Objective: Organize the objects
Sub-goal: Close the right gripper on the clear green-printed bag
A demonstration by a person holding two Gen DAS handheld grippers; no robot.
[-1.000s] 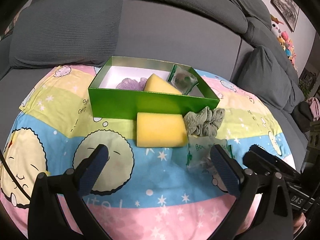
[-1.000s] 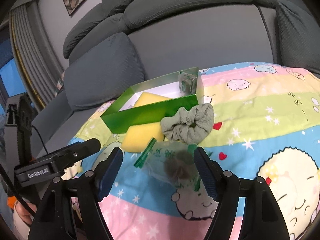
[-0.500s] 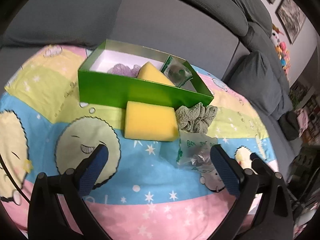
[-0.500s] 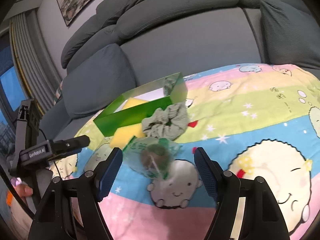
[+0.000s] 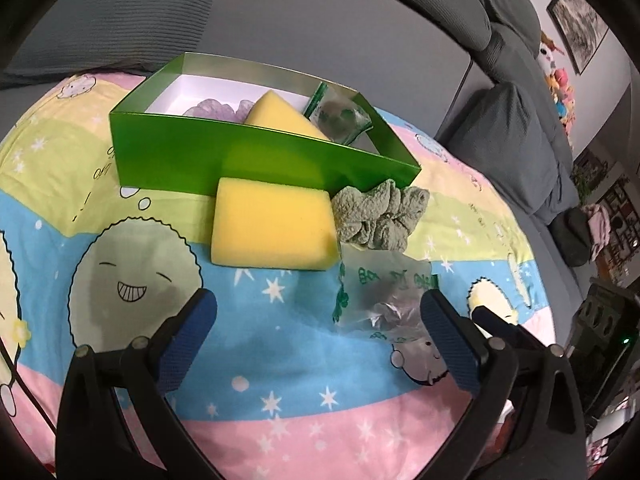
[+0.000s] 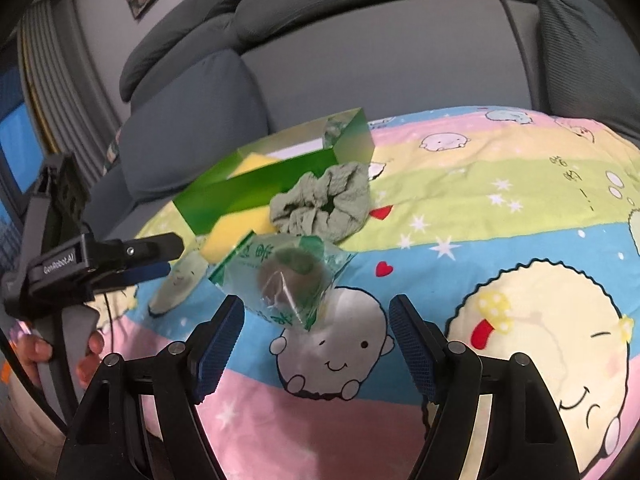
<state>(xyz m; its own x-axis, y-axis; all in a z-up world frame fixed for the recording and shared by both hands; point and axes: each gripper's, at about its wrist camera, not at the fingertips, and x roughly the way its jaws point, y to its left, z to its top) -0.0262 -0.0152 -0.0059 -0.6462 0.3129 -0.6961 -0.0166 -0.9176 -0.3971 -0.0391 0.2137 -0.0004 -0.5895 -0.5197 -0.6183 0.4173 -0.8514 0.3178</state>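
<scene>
A green box [image 5: 256,160] stands on the cartoon blanket and holds a yellow sponge [image 5: 282,118], a purple scrunchie [image 5: 212,109] and a clear bag [image 5: 340,118]. In front of it lie a second yellow sponge [image 5: 272,230], a green scrunchie [image 5: 380,218] and a clear plastic bag with green print [image 5: 384,300]. My left gripper [image 5: 318,328] is open and empty, short of the sponge. My right gripper [image 6: 316,330] is open, with the printed bag [image 6: 286,276] just ahead between its fingertips. The box [image 6: 276,178], the scrunchie [image 6: 324,204] and the left gripper's body [image 6: 92,260] also show in the right wrist view.
A grey sofa back [image 5: 320,16] and cushions [image 5: 508,140] rise behind the blanket [image 5: 280,400]. A dark stand [image 6: 52,200] is at the left in the right wrist view. Shelves and clutter [image 5: 608,216] lie at the far right.
My left gripper has drawn closer to the sponge and box and tilted down. My right gripper has moved in, so the printed bag lies nearer its fingertips.
</scene>
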